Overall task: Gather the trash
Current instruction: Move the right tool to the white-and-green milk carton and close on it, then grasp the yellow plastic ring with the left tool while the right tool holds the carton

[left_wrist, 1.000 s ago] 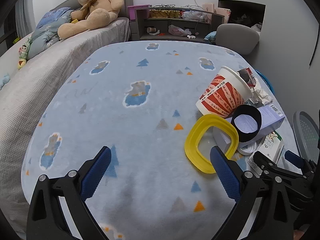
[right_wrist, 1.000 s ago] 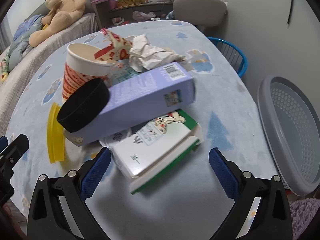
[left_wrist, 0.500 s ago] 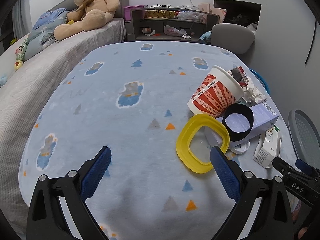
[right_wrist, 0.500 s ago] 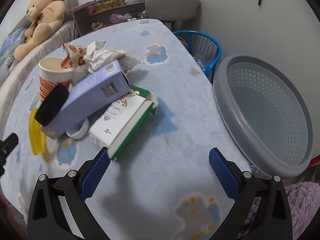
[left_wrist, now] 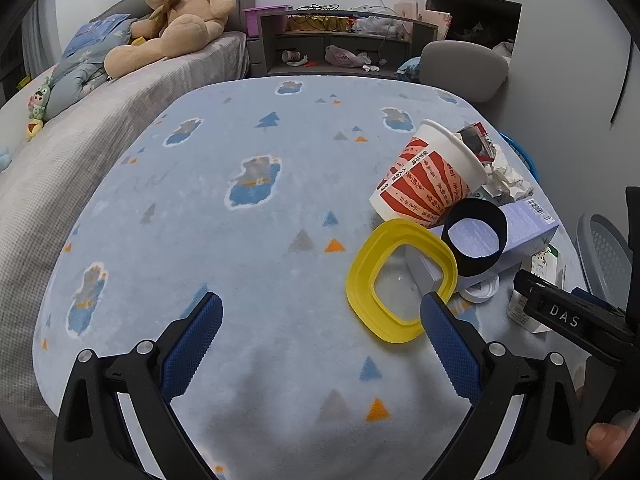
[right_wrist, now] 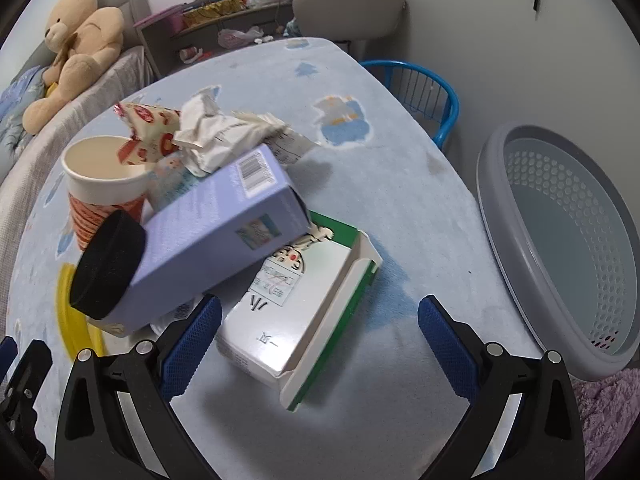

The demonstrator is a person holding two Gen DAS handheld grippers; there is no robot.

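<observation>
A trash pile lies on the blue patterned table. It holds a red-striped paper cup (left_wrist: 428,176) (right_wrist: 102,184), a yellow plastic ring lid (left_wrist: 400,276), a black round lid (left_wrist: 474,236) (right_wrist: 106,266), a lavender box (right_wrist: 224,232), a white and green carton (right_wrist: 304,304) and crumpled paper (right_wrist: 224,132). My left gripper (left_wrist: 320,340) is open and empty, just left of the yellow lid. My right gripper (right_wrist: 318,338) is open and empty, with the white and green carton between its fingers.
A grey perforated basket (right_wrist: 560,248) stands off the table's right edge. A blue wire bin (right_wrist: 424,88) and a grey chair (right_wrist: 348,4) stand behind the table. A bed with a teddy bear (left_wrist: 176,12) runs along the left.
The right gripper has moved back in toward the pile, so the carton now lies between its fingers. The left gripper has shifted slightly. Both stay open.
</observation>
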